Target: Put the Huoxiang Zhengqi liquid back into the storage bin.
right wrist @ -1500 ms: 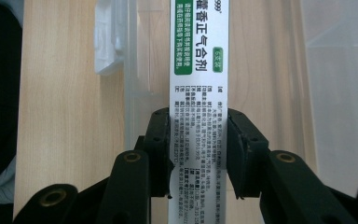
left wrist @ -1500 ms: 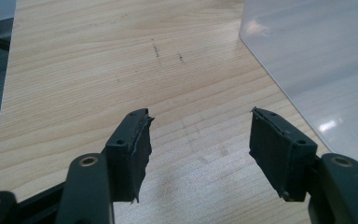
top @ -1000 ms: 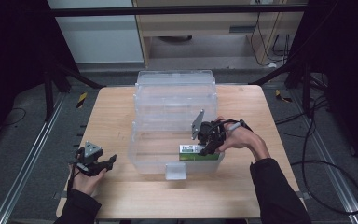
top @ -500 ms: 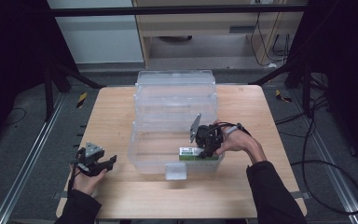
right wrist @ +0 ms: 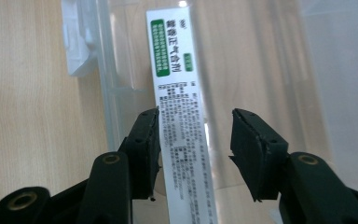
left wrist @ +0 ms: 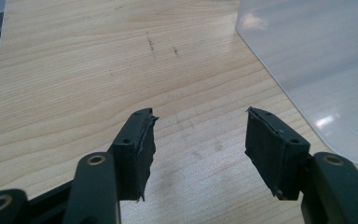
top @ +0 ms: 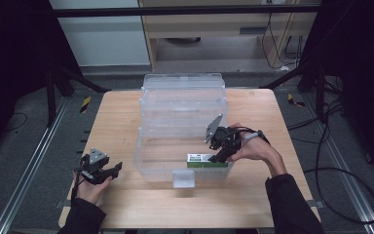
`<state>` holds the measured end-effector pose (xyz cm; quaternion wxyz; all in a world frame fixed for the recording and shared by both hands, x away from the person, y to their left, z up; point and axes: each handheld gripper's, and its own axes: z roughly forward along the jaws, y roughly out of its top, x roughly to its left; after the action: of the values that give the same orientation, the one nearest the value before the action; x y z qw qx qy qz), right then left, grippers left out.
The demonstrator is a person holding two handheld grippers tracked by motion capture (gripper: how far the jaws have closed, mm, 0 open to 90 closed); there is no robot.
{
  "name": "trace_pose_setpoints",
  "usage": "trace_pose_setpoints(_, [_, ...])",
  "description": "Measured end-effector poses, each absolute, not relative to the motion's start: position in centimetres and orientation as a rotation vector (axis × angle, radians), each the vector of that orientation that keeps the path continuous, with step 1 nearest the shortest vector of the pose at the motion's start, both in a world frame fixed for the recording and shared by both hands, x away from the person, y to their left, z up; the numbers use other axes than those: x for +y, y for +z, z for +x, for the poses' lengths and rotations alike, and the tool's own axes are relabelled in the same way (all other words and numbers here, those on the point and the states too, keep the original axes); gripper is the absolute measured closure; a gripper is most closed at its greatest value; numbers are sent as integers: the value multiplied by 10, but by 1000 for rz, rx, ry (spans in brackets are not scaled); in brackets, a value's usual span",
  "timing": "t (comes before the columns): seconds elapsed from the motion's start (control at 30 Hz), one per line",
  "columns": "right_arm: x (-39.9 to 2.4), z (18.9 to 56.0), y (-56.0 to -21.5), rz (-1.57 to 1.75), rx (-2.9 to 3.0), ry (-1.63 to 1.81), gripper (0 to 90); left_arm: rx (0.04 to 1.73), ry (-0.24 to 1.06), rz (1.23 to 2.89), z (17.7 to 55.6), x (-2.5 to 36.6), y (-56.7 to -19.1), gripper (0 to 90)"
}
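Room, high view: dark floor with cables around a wooden table (top: 126, 112), pale cabinets behind it.
Bin, high view: a clear plastic bin (top: 182, 127) stands mid-table, its lid tipped up at the far side, a latch on the near wall.
Box, high view: a white and green carton (top: 203, 159) lies on the bin floor against the near right wall.
Right gripper, high view: the right gripper (top: 220, 157) reaches over the bin's right rim, tips down at the carton.
Left gripper, high view: the left gripper (top: 111, 170) rests near the table's left front edge, well apart from the bin.
Left gripper view: both black pads stand wide apart over bare wood (left wrist: 98, 60), nothing between them; the bin's rounded corner (left wrist: 317, 60) lies ahead to the right.
Right gripper view: the carton (right wrist: 179, 107) runs lengthwise between the pads; the jaws have just been opening, and a clear gap shows on the right side. The left pad looks just beside the carton's edge, possibly touching. The bin wall and latch (right wrist: 81, 42) crowd the left side.
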<state>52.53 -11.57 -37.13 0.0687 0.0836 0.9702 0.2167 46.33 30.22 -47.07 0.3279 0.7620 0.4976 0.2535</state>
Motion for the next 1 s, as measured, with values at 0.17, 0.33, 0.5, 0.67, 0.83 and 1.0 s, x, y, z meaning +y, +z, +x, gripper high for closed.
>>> trace_pose_setpoints(0.17, [-125, 519, -357, 294, 2838, 743, 473, 1303, 657, 1992, 463, 302, -470, 415])
trace_pose_setpoints(0.33, [-131, 512, -346, 330, 2805, 815, 357, 1307, 654, 1985, 463, 302, -469, 416])
trace_pose_setpoints(0.5, [-136, 506, -338, 388, 2797, 864, 270, 1304, 655, 1983, 464, 303, -469, 416])
trace_pose_setpoints(0.67, [-139, 500, -334, 414, 2785, 893, 225, 1308, 654, 1977, 464, 304, -469, 416])
trace_pose_setpoints(0.83, [-131, 495, -333, 379, 2800, 915, 213, 1308, 654, 1974, 465, 306, -468, 416])
trace_pose_setpoints(1.0, [-117, 491, -338, 348, 2831, 869, 249, 1309, 657, 1964, 465, 307, -466, 415])
